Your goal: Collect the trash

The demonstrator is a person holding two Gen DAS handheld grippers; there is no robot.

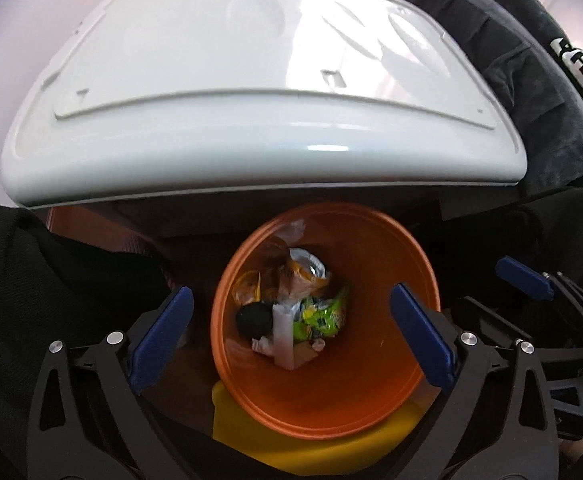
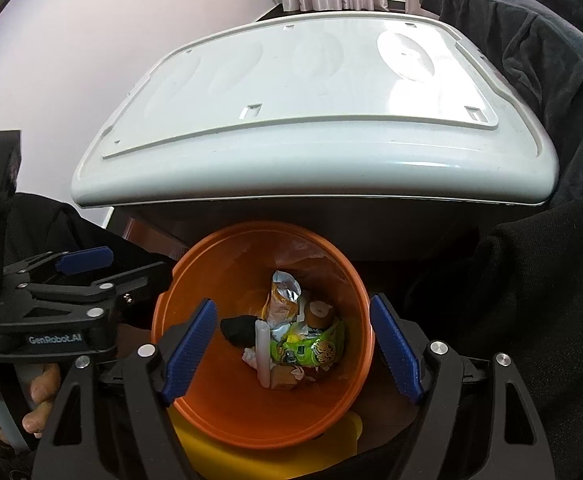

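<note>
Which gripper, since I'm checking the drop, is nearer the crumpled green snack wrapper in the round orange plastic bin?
Right, narrowly. The right gripper hovers directly above the green snack wrapper; the left gripper hovers seemingly higher over the orange bin.

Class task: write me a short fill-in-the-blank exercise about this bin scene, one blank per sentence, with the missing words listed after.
1. The trash lies at the bottom of a round bin whose colour is ____.
2. The brightest wrapper in the bin is mostly ____.
3. The left gripper and the right gripper both have their jaws ____, holding nothing.
4. The pads on the gripper fingers are coloured ____.

Missing words: orange; green; open; blue
</note>
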